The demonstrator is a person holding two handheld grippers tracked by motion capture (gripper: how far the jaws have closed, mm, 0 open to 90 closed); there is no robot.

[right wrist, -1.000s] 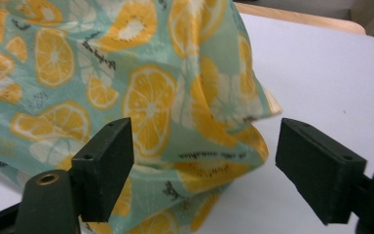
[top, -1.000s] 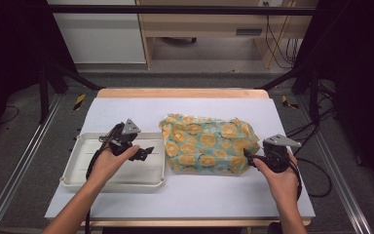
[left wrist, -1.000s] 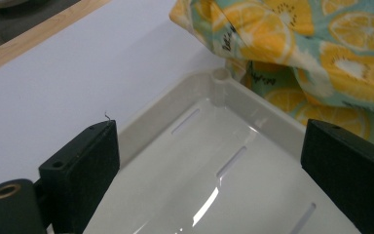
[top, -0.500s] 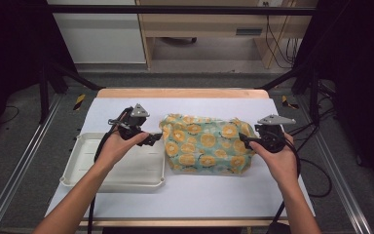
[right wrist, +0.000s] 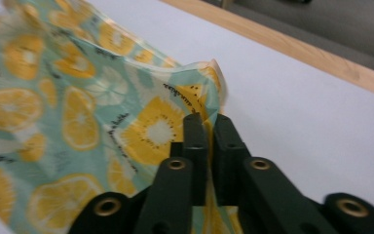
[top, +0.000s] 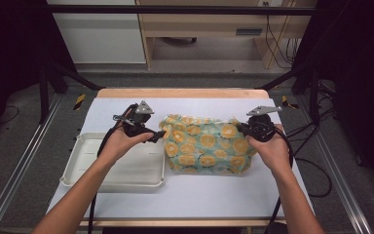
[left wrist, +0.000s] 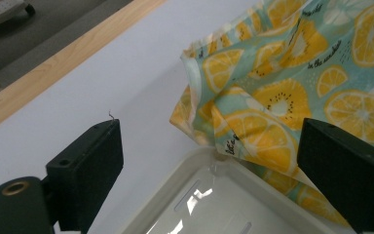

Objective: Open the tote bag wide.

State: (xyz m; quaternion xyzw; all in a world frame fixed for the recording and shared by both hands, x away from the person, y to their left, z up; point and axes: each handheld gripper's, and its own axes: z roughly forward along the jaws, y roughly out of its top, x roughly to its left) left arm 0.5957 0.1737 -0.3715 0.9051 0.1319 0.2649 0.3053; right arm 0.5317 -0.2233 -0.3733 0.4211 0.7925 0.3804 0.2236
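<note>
At the left of the high view, a shallow white tray [top: 112, 168] rests on the bench [top: 195, 195], its near-right corner lying close to the cloth. Above the tray's far right corner hovers the left tool [top: 157, 136], held in the person's left hand [top: 119, 141] and pointing toward the cloth's left edge. In the left gripper view its jaws stand wide apart with nothing pressed between them; the tray's rim [left wrist: 185, 180] and a folded corner of the cloth [left wrist: 253, 131] lie in the gap below, and the pads touch neither.

In the middle of the bench lies the cloth [top: 207, 146], a crumpled pale-teal fabric printed with orange and lemon slices. Its left edge lies just over the tray's rim, and its right edge reaches the other tool.

At the right, the right tool [top: 246, 129], gripped by the person's right hand [top: 270, 148], meets the cloth's far right corner. Its jaws have just been closing, and in the right gripper view they stand pinched together on a raised fold of the cloth [right wrist: 195, 105], the fabric caught between the pads and lifted a little off the bench [right wrist: 302, 112].
</note>
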